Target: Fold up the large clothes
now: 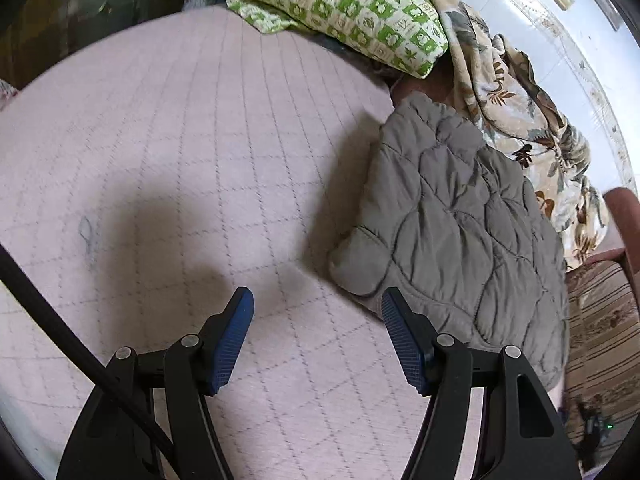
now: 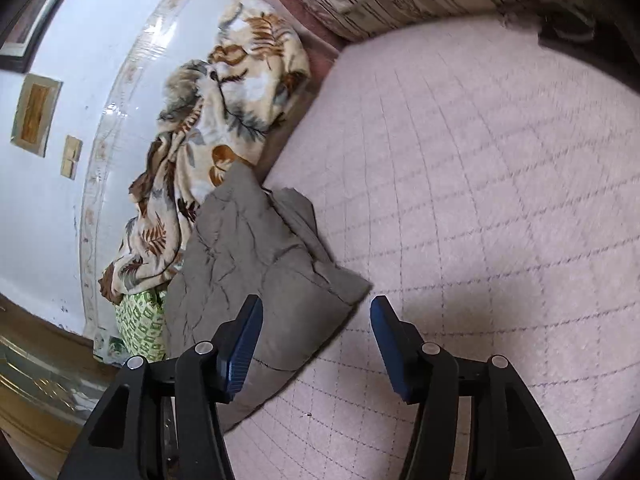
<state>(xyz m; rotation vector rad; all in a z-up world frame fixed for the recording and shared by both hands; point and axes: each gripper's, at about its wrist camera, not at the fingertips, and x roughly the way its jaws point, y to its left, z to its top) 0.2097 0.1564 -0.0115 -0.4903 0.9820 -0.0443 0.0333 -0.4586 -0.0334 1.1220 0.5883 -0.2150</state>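
Observation:
A grey quilted jacket [image 1: 460,216] lies folded on a pale pink quilted bed cover [image 1: 180,140]. In the left wrist view it sits to the right. My left gripper [image 1: 318,300] is open and empty above the cover, its right finger close to the jacket's near edge. In the right wrist view the jacket [image 2: 256,264] lies at the lower left on the cover [image 2: 480,200]. My right gripper [image 2: 316,308] is open and empty, its left finger over the jacket's near corner.
A green-and-white patterned pillow [image 1: 344,12] and a leaf-print blanket [image 1: 532,128] lie beyond the jacket, against a white wall [image 2: 52,208]. A striped cushion [image 1: 604,340] is at the right. A black cable [image 1: 60,328] crosses the lower left.

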